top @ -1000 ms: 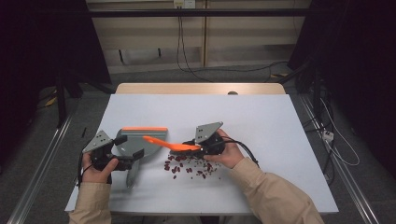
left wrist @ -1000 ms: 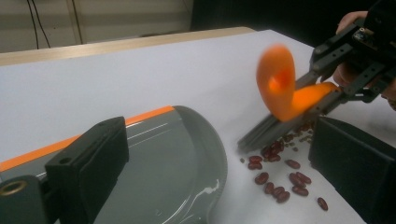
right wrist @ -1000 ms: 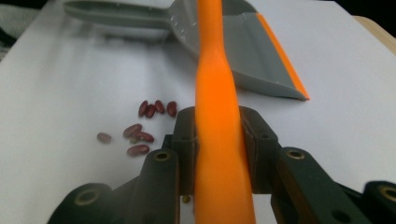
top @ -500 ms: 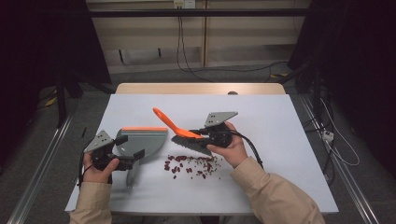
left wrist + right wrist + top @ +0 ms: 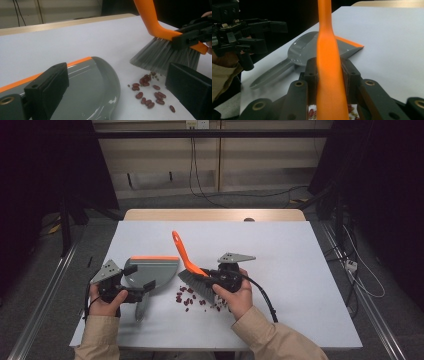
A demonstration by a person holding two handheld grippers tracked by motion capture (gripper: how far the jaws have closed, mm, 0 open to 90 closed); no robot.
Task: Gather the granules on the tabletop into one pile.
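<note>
A grey dustpan [image 5: 152, 270] with an orange lip lies at the table's front left, its handle pointing to the near edge. My left gripper [image 5: 137, 281] hovers over its left side, jaws open, with the pan [image 5: 87, 92] below them. My right gripper [image 5: 212, 279] is shut on an orange hand brush [image 5: 181, 249], clamped low on its handle [image 5: 328, 75]. The grey bristles [image 5: 162, 55] hang just above and right of several dark red beans [image 5: 192, 300] scattered on the table; the beans [image 5: 147, 96] lie just off the pan's rim.
The white table [image 5: 300, 260] has free room to the right and at the back. A black cable [image 5: 265, 297] trails from the right gripper toward the near edge. The other hand and its gripper [image 5: 242, 30] show beyond the dustpan in the right gripper view.
The brush handle has swung from lying leftward over the dustpan to standing up and back. My right gripper shifted right, then came down behind the beans. The left gripper kept still.
</note>
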